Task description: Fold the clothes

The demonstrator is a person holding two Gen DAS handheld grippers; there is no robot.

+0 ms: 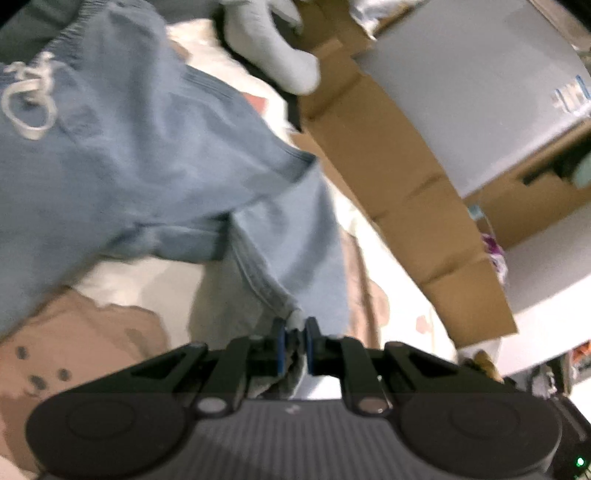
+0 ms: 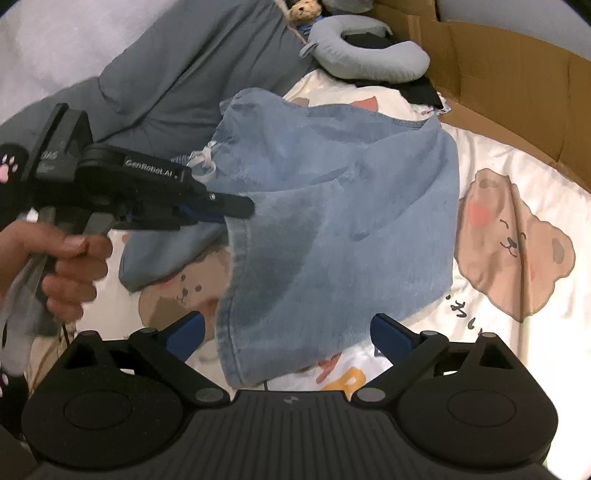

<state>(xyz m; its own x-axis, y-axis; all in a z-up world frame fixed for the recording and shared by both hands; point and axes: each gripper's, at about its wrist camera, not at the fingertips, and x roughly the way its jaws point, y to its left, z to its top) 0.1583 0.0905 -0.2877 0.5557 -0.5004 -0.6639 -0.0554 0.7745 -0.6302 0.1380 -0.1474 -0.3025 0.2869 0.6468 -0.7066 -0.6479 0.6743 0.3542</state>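
Light blue denim shorts with a white drawstring lie on a bear-print bedsheet. My left gripper is shut on a hem corner of the shorts, which is lifted off the sheet. From the right wrist view, the left gripper comes in from the left, held by a person's hand, and pinches the raised edge. My right gripper stands open at the near hem. Cloth hangs between its blue pads, which do not press on it.
A grey garment lies at the back left, with a grey neck pillow and a small plush toy behind the shorts. A cardboard wall runs along the bed's right side. Dark folded cloth sits beside the pillow.
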